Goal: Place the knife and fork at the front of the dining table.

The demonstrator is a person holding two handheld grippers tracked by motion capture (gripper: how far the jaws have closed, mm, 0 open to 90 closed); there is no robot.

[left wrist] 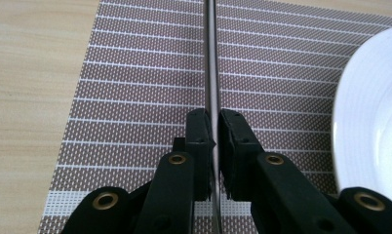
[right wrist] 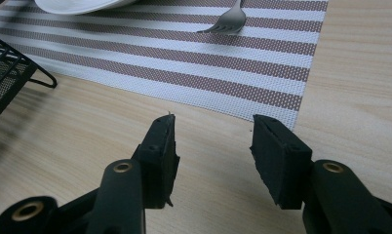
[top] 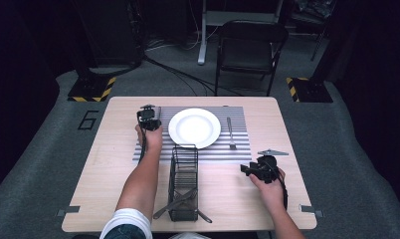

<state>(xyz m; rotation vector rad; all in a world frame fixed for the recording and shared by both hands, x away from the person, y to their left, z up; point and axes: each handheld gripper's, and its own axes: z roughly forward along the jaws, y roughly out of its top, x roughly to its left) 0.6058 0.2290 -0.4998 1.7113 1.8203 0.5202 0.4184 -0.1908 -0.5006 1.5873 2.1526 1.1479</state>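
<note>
The left gripper is clenching a thin metal knife edge-on between its pads, over the left part of the striped placemat, just left of the white plate. The knife's long axis is running straight ahead from the jaws, parallel to the placemat's left edge and across its stripes, so setting it down beside the plate looks like a matter of lowering, not turning. The right gripper is hanging released and empty over the bare tabletop, well apart, with the fork lying on the placemat beyond it, right of the plate
</note>
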